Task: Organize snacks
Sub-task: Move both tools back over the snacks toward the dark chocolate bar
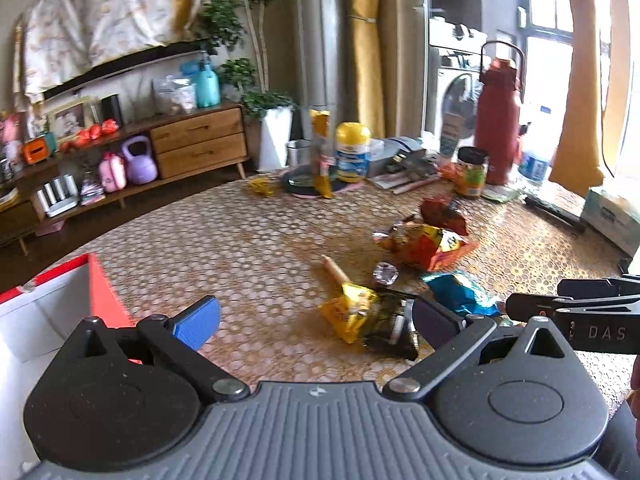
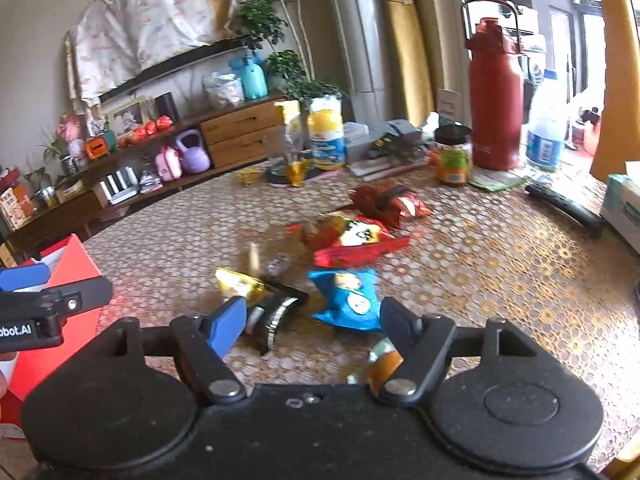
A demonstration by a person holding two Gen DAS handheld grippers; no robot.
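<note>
Snack packets lie scattered on the patterned table (image 1: 240, 248). A yellow-and-black packet (image 1: 368, 320) (image 2: 260, 300) sits just ahead of both grippers. Beside it are a blue packet (image 1: 460, 292) (image 2: 352, 296), a red-and-yellow chip bag (image 1: 424, 246) (image 2: 352, 240), a dark red bag (image 1: 442, 210) (image 2: 384, 200), a sausage stick (image 1: 336, 270) and a clear candy (image 1: 385, 272). A small orange wrapper (image 2: 384, 360) lies by the right gripper's dark finger. My left gripper (image 1: 316, 320) is open and holds nothing. My right gripper (image 2: 314, 326) is also open, above the blue packet's near edge.
A red box with a white inside (image 1: 60, 292) (image 2: 60, 272) stands at the table's left edge. Jars, a yellow-lidded tub (image 1: 352, 152), a red thermos (image 1: 498, 120), a water bottle (image 2: 546, 128) and papers crowd the far side. A tissue box (image 1: 612, 216) sits right.
</note>
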